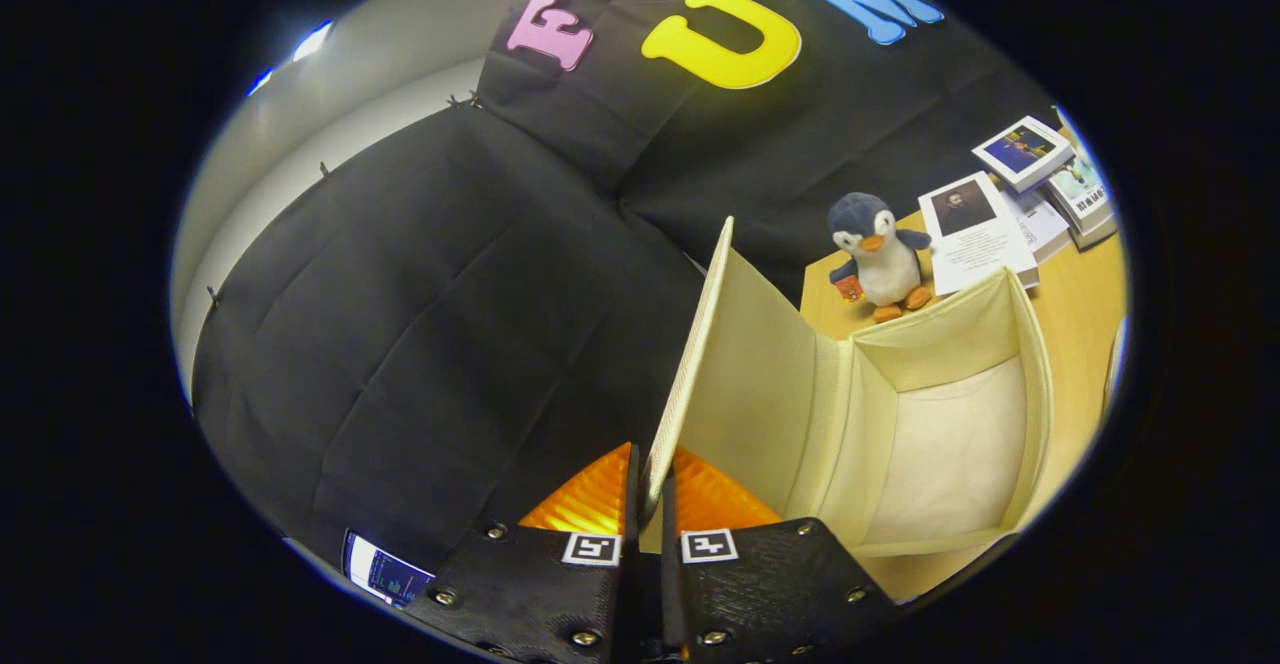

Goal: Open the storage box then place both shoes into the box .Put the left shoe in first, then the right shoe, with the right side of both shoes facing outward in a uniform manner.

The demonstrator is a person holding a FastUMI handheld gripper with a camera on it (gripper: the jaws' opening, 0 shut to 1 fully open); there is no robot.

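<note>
Gripper view: gripper (650, 504) clamped on the edge of the storage box lid (745, 384) — lid raised upright, running away from the fingers. Open storage box (950, 454) just right of the lid — on the table (1075, 314).

Black cloth wall (420, 274) behind a wooden table (1075, 314); pale wall (330, 114) beyond.
</note>
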